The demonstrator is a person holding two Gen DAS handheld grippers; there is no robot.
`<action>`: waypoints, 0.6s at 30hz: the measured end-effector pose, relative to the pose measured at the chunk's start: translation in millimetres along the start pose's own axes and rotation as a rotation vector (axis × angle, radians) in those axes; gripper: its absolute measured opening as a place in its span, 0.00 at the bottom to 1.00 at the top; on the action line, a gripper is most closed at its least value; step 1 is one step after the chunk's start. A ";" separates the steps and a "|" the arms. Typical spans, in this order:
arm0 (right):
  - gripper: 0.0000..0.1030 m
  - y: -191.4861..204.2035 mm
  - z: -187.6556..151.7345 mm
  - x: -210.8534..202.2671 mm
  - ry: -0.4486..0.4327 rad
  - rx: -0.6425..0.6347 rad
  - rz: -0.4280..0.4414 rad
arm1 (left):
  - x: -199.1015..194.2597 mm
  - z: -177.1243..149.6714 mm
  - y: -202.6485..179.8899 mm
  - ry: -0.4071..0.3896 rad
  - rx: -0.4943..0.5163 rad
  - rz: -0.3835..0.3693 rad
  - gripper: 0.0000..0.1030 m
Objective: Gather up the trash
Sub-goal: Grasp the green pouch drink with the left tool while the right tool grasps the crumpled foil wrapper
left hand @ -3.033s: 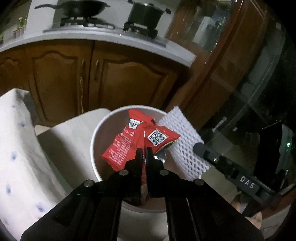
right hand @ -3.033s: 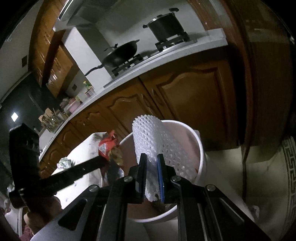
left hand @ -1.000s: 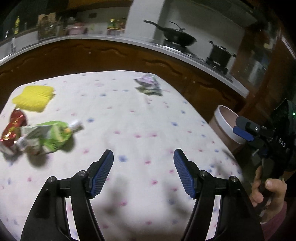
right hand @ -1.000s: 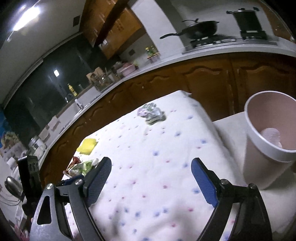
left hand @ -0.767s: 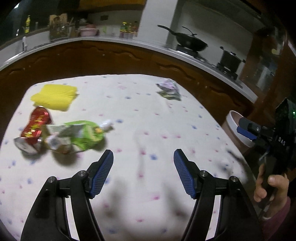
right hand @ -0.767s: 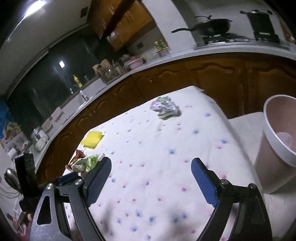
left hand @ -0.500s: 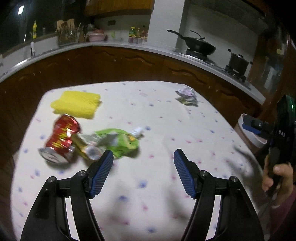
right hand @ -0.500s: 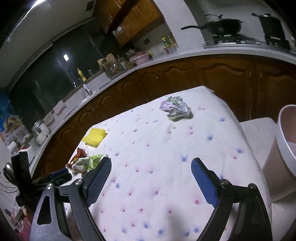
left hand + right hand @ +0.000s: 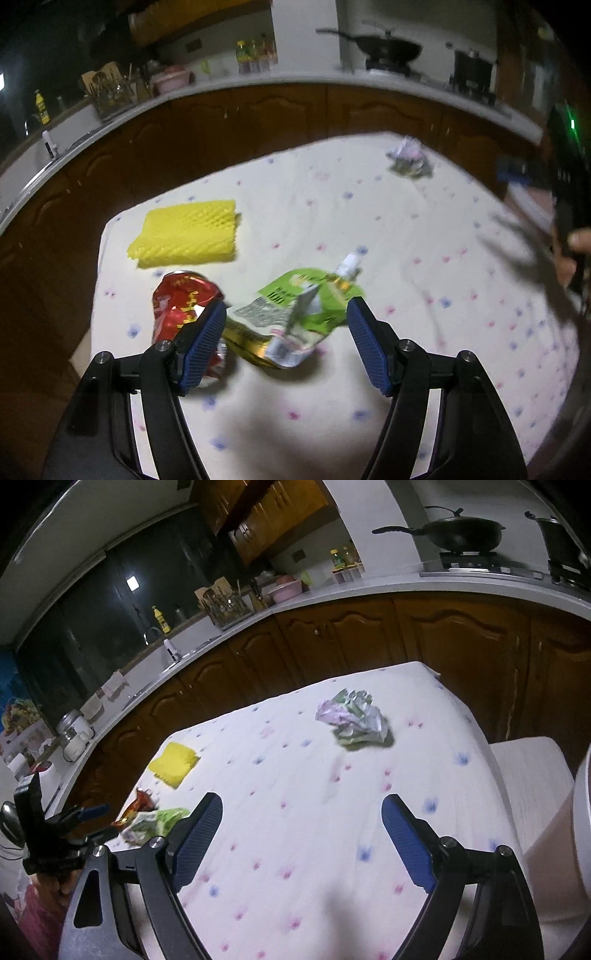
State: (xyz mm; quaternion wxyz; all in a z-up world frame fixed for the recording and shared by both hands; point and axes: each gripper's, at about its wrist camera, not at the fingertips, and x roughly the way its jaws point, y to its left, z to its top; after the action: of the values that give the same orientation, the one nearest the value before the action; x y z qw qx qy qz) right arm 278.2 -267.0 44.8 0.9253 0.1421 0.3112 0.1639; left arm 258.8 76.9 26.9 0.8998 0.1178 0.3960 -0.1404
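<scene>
Near the tablecloth (image 9: 406, 229)'s left edge a crushed red can (image 9: 181, 302) and green wrapper (image 9: 295, 317) are framed by the left gripper (image 9: 284, 332) — jaws apart, empty, angled downward. Bare cloth is spanned by the right gripper (image 9: 303, 834), agape, short of the crumpled wrapper (image 9: 351, 720).

The right hand-held gripper (image 9: 302, 830) hangs agape over the tablecloth (image 9: 295, 760), crumpled wrapper (image 9: 352, 718) ahead.

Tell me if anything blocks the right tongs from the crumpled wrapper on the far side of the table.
Nothing visible does. The right tongs are open and empty, and only bare dotted tablecloth lies between them and the crumpled wrapper. The other trash sits off to the left, out of that path.
</scene>
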 end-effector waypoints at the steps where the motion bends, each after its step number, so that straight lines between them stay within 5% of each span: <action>1: 0.87 -2.0 3.8 5.0 0.005 -0.007 -0.011 | 4.6 0.1 0.4 0.016 0.010 -0.006 0.67; 5: 0.87 -9.0 23.5 33.3 0.022 -0.042 -0.052 | 16.1 -0.1 -2.2 0.039 0.054 -0.026 0.66; 15: 0.86 -28.2 59.2 117.8 0.100 -0.045 -0.108 | 50.5 -6.0 -0.6 0.162 0.016 -0.089 0.11; 18: 0.48 -29.1 59.8 131.9 0.122 -0.061 -0.136 | 52.1 -9.1 -5.3 0.162 0.022 -0.084 0.10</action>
State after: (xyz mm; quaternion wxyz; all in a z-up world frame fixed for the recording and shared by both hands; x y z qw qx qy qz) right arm 421.0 -251.3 10.2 0.9175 0.0821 0.3708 0.1183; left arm 284.4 66.6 -18.5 0.8568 0.1219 0.4705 -0.1721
